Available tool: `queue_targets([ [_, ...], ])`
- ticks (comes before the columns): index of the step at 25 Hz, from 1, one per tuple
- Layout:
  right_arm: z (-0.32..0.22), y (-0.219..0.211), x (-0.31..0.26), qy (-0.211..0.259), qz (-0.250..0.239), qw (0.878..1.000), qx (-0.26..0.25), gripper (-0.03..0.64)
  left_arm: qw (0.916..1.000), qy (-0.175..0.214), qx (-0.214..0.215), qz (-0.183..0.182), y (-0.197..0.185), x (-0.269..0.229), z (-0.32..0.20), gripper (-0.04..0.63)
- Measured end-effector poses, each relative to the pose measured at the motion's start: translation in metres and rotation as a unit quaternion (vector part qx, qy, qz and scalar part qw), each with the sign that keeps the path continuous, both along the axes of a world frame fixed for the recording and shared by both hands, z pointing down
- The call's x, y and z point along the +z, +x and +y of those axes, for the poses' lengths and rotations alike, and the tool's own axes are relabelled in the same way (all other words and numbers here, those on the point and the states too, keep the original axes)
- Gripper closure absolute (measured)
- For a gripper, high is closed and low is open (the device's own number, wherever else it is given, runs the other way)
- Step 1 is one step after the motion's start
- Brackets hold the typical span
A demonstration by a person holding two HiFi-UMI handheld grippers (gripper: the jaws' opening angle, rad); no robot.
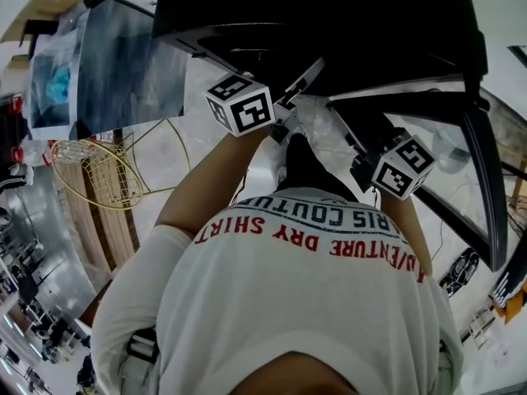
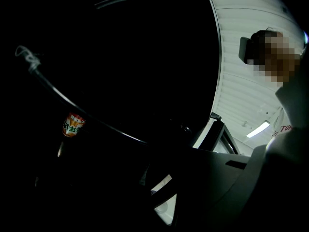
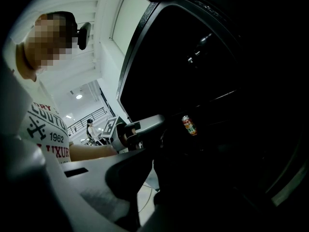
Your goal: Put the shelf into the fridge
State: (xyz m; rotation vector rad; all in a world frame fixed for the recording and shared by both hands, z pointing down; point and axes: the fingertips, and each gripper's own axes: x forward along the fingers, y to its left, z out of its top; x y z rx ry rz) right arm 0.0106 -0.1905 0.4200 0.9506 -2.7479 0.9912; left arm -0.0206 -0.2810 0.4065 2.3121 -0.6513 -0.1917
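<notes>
Bright white room, ribbed ceiling (image 2: 241,91). Both forearms raised into black fridge (image 1: 329,23), door (image 1: 486,179) swung open at right. Left gripper (image 1: 290,126) and right gripper (image 1: 361,164) each have fingers clenched on opposite edges of frosted, flat shelf (image 1: 323,126), held at fridge mouth. Orange-labelled can (image 3: 189,124) inside, print unreadable. White T-shirt (image 1: 305,303) reads "DRY SHIRT", "1962". Gold wire basket (image 1: 90,171) well left.
</notes>
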Motion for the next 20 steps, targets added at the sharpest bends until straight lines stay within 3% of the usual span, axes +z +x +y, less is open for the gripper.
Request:
queue_targets([
  [20, 0.002, 0.003, 0.006, -0.01, -0.004, 1.0, 0.006, 0.588, 0.9996, 0.017, -0.02, -0.006, 0.0, 0.001, -0.02, 0.494],
])
